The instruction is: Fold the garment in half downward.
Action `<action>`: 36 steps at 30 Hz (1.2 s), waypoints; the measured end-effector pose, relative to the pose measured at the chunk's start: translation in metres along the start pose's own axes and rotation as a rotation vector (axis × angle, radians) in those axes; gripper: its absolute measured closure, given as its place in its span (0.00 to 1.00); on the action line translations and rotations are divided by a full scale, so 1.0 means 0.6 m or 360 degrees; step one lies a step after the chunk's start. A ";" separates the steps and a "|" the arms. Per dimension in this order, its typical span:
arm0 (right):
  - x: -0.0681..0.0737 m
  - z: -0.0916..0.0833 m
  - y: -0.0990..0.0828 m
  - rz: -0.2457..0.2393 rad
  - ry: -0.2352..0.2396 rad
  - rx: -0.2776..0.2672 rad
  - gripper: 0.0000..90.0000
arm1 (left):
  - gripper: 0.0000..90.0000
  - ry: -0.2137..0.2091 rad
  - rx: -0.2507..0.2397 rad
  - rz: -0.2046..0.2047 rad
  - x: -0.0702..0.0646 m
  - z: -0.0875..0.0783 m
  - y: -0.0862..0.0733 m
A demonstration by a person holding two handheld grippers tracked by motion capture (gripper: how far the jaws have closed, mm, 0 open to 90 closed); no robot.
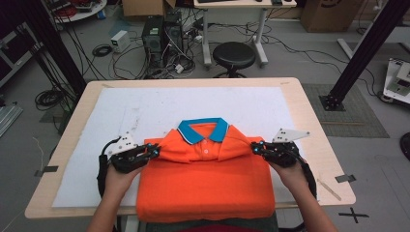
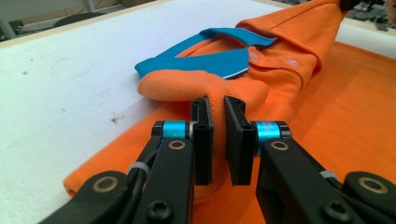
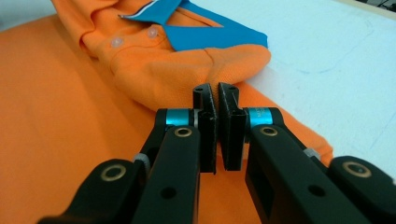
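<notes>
Now both grippers, left gripper (image 1: 155, 151), right gripper (image 1: 255, 147), pinching orange polo shirt (image 1: 205, 186)

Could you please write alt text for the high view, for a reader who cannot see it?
An orange polo shirt with a blue collar lies folded on a white-covered table, its near edge overhanging. The left gripper and the right gripper, each hand-held, pinch its shoulder corners.

One shirt (image 1: 205, 179), two tongs (image 1: 153, 151) (image 1: 256, 147)

Shirt (image 1: 203, 188) hem past table edge
</notes>
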State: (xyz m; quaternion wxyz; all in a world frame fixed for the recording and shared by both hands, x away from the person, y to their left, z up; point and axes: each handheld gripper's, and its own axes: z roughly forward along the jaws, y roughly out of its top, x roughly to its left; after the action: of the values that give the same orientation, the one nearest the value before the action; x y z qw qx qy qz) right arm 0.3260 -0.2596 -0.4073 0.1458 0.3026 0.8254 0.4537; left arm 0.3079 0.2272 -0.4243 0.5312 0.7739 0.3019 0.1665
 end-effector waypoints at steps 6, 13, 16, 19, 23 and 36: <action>0.015 -0.012 -0.015 -0.0010 0.0015 -0.0006 0.93 | 0.84 -0.0032 -0.0026 -0.0053 -0.005 -0.016 -0.009; -0.007 -0.047 -0.017 0.0108 -0.0099 -0.0165 0.78 | 0.54 0.0090 -0.0178 -0.0156 0.014 -0.044 0.005; -0.027 -0.045 -0.019 0.0187 -0.0133 -0.0142 0.66 | 0.44 0.0167 -0.0118 -0.0186 0.029 -0.035 0.004; -0.043 -0.038 -0.021 0.0257 -0.0161 -0.0117 0.59 | 0.35 0.0239 -0.0033 -0.0208 0.043 -0.016 0.000; -0.060 -0.028 -0.020 0.0284 -0.0200 -0.0096 0.54 | 0.31 0.0280 0.0044 -0.0207 0.058 0.002 -0.001; -0.093 0.018 -0.008 0.0304 -0.0255 0.0104 0.43 | 0.31 0.0355 0.0212 -0.0257 0.095 0.040 0.002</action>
State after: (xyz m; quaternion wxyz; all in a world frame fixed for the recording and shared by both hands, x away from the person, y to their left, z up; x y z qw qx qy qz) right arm 0.3731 -0.2900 -0.4191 0.1574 0.4197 0.7929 0.4127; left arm 0.3657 0.2466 -0.4359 0.4535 0.7574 0.4307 0.1876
